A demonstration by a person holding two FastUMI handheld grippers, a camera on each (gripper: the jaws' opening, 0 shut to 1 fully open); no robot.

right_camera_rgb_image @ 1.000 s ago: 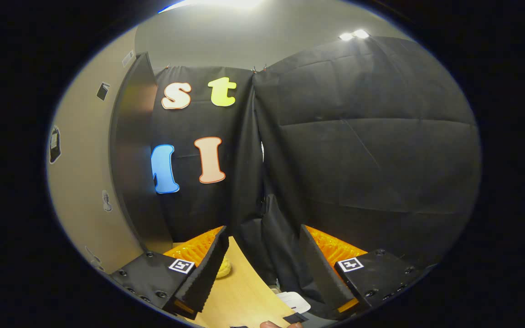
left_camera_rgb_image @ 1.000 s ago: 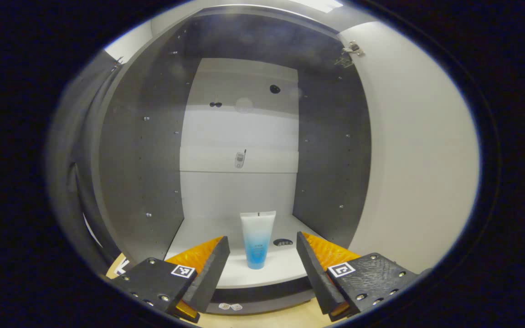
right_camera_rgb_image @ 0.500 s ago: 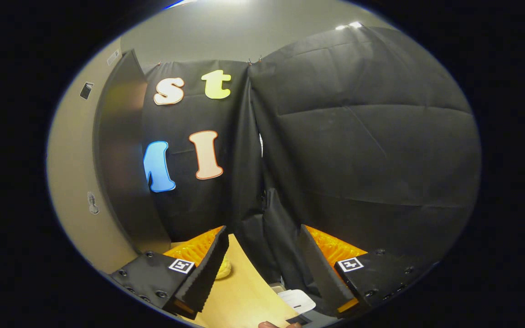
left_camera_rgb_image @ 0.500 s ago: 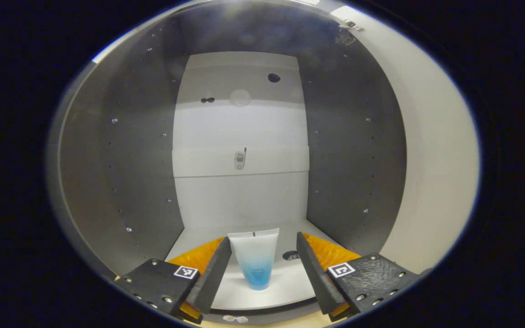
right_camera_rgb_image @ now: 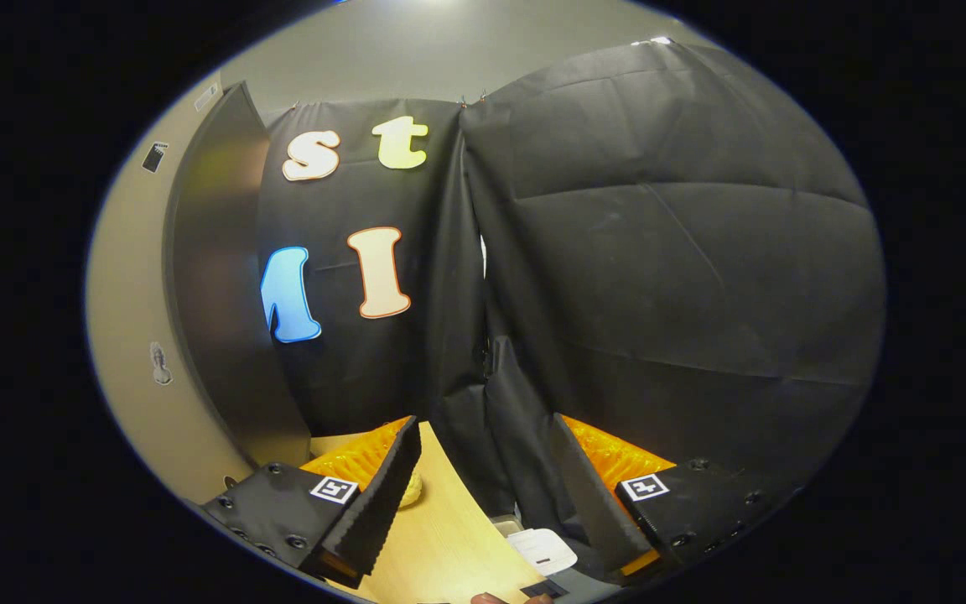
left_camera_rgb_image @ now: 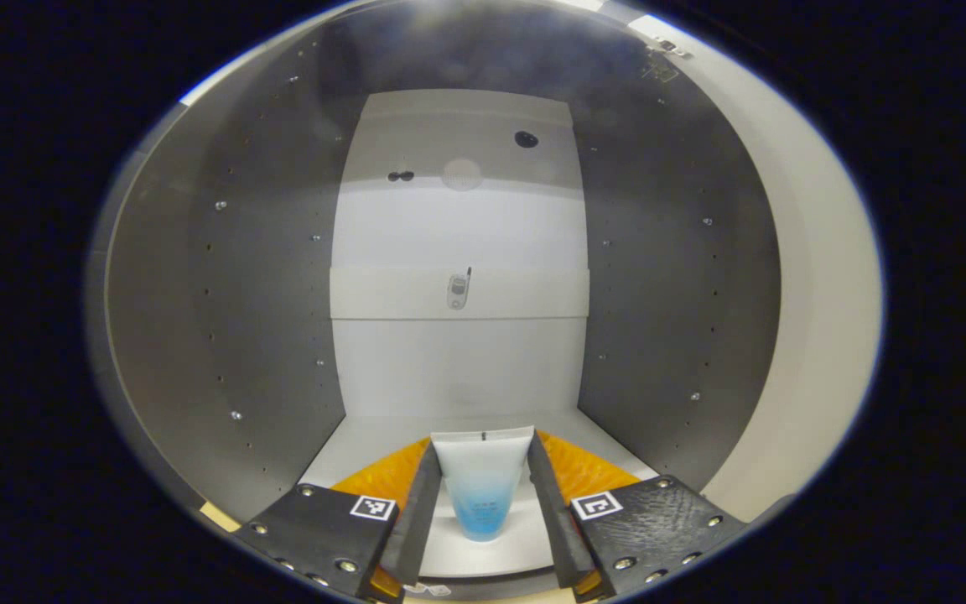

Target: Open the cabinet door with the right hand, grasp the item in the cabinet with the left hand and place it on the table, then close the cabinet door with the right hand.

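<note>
Tube [left_camera_rgb_image: 481, 482] upright on cabinet shelf [left_camera_rgb_image: 382, 436], cap down, between left tongs [left_camera_rgb_image: 483, 503], fingers at its sides (contact unclear). Light, soft, slippery plastic: squeeze mid-body gently. Right tongs [right_camera_rgb_image: 483, 495] agape, empty.

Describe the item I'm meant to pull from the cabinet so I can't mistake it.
Look inside the open cabinet, on its white floor near the front. Between the left tool's fingers stands a squeeze tube, cap down, fading from white to blue.
</note>
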